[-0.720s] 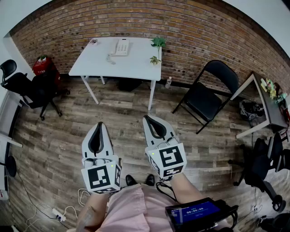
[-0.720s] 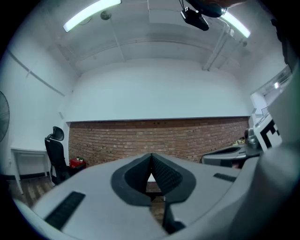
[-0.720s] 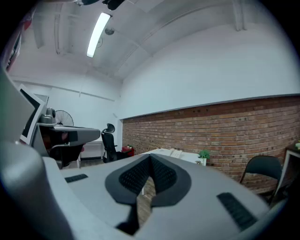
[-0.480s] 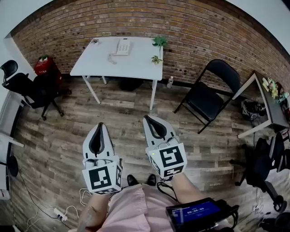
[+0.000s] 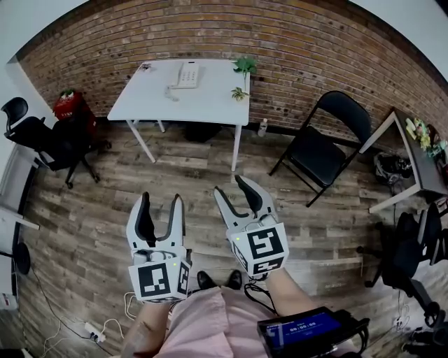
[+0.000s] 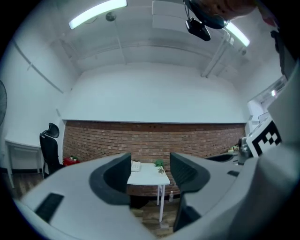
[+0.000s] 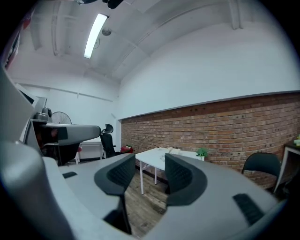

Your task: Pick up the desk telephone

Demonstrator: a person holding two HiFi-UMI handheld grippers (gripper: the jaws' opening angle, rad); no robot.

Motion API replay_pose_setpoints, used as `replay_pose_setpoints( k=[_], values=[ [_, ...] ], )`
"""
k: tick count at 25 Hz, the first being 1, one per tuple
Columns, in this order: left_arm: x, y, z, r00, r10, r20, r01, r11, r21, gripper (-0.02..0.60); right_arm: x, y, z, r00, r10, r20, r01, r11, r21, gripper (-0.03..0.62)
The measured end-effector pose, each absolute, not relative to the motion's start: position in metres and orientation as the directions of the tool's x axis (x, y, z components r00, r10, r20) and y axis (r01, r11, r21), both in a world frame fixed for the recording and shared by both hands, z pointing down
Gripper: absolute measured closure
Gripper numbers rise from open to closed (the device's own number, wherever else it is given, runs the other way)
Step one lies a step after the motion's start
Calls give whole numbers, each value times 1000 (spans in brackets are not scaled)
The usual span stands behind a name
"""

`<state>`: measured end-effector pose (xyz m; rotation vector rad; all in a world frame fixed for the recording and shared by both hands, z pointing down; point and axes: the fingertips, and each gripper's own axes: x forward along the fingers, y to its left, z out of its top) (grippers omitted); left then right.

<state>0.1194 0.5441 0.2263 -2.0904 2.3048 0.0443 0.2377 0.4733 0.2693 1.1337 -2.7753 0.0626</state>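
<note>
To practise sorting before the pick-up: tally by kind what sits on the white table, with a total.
Telephone: 1
Green plants: 2
Small item, too small to identify: 1
Total: 4

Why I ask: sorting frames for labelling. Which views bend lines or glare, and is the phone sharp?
Head view: strong fisheye, brick wall bows, phone small but sharp. Left gripper view: ceiling light glares, corners black. Right gripper view: fisheye too, phone tiny.

The pale grey left claw [image 5: 162, 199] and right claw [image 5: 230, 186] carry black pads [image 5: 146, 224] and square-marker cubes [image 5: 155, 280]; the person wears pink clothing [image 5: 203, 325] and black shoes [image 5: 203, 279].
</note>
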Motion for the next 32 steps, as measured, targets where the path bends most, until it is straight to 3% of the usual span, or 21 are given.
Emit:
replay_pose_setpoints(
  k=[16, 32],
  values=[
    [152, 538, 248, -178, -984, 22, -983, 177, -46, 324, 282, 451, 287, -714, -680, 167, -688, 725, 10, 395],
    [63, 451, 283, -196, -979, 63, -981, 195, -17, 324, 202, 366, 320, -702, -670, 240, -681, 731, 49, 395]
  ],
)
